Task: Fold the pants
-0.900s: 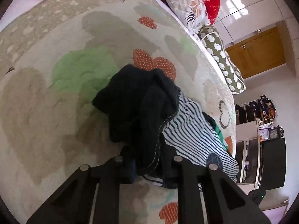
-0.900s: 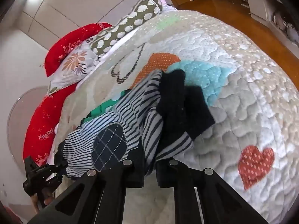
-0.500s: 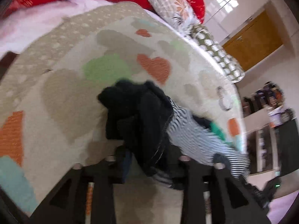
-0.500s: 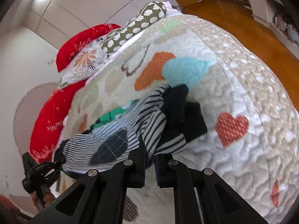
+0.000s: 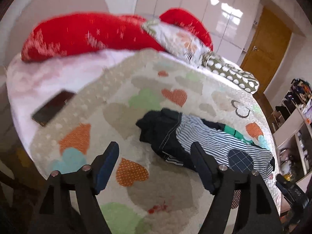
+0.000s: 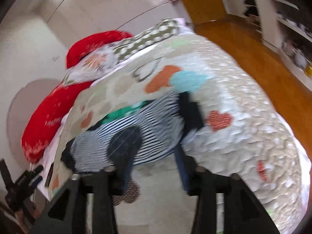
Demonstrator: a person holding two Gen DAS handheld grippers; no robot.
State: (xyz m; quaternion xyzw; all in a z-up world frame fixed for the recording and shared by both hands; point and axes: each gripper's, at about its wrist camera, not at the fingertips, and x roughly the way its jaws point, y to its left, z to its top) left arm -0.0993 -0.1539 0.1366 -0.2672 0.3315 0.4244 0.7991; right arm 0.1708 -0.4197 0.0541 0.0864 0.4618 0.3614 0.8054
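The pants (image 5: 210, 142) are striped white and navy with a dark waistband and a dark grid patch. They lie folded in a compact bundle on the heart-patterned quilt (image 5: 136, 89). My left gripper (image 5: 156, 165) is open and empty, pulled back just short of the bundle's near edge. The pants also show in the right wrist view (image 6: 148, 130), blurred. My right gripper (image 6: 154, 171) is open and empty, close in front of the bundle. The other gripper shows at the lower left of the right wrist view (image 6: 21, 181).
Red pillows (image 5: 87, 35), a floral pillow (image 5: 181, 39) and a spotted bolster (image 5: 230, 72) line the head of the bed. A dark phone (image 5: 52, 107) lies on the pink sheet at left. Shelves (image 5: 296, 117) and a wooden door (image 5: 265, 44) stand at right.
Both grippers have let go of the pants and opened wide. Both have drawn back from the bundle, which now lies on the quilt.
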